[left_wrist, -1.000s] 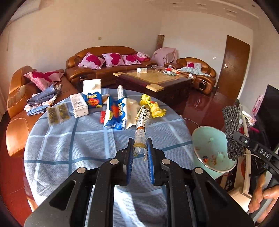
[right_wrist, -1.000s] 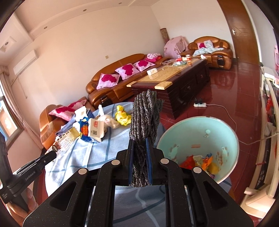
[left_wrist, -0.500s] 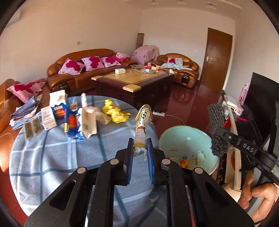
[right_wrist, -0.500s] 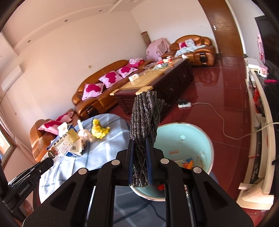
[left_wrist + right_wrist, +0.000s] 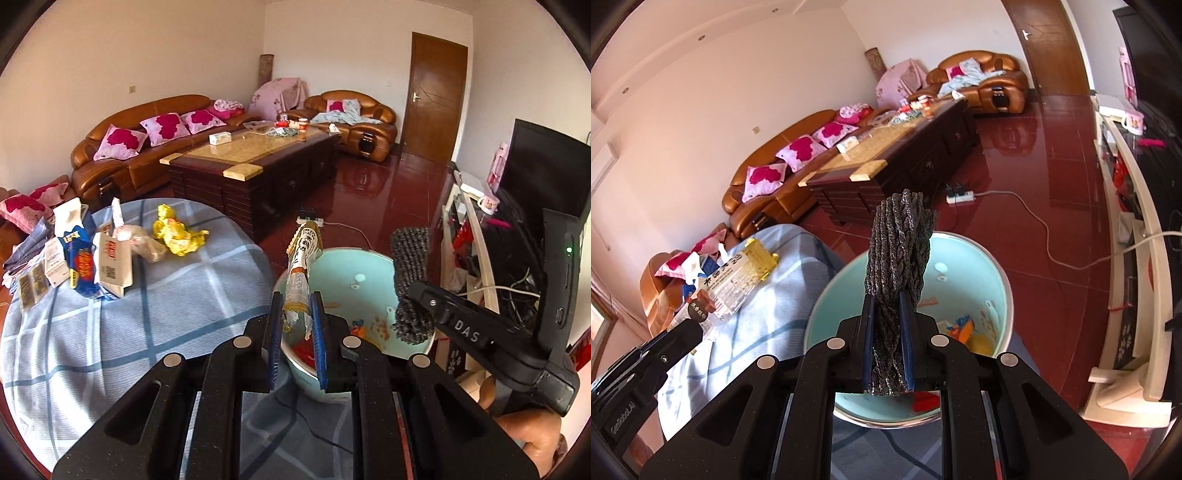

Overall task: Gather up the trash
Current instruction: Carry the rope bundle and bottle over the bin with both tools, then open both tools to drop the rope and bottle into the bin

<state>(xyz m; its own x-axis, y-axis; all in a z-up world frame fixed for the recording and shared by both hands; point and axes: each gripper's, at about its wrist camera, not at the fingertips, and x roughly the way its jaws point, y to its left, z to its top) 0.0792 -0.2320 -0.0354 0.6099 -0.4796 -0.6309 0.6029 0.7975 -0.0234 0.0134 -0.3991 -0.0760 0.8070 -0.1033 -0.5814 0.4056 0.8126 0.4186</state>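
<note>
My left gripper (image 5: 297, 314) is shut on a long clear and gold snack wrapper (image 5: 303, 258), held over the near rim of the pale green trash bin (image 5: 369, 266). My right gripper (image 5: 888, 314) is shut on a dark grey knitted rag (image 5: 899, 254), which stands up over the same bin (image 5: 993, 273). The left wrist view shows the rag (image 5: 410, 266) at the right, above the bin's far side. In the right wrist view the wrapper (image 5: 738, 277) sticks out of the left gripper at the left. Coloured scraps lie in the bin's bottom.
More trash lies on the blue checked tablecloth (image 5: 129, 332): a yellow crumpled wrapper (image 5: 179, 232), a blue snack bag (image 5: 79, 254), a white carton (image 5: 112, 266). Beyond are a dark coffee table (image 5: 255, 166), brown sofas, a power strip (image 5: 960, 197) with cable, and a TV stand (image 5: 476, 236) at right.
Both grippers have swung right from over the table to over the bin, each still clamping its item. The bin now fills the middle of both views.
</note>
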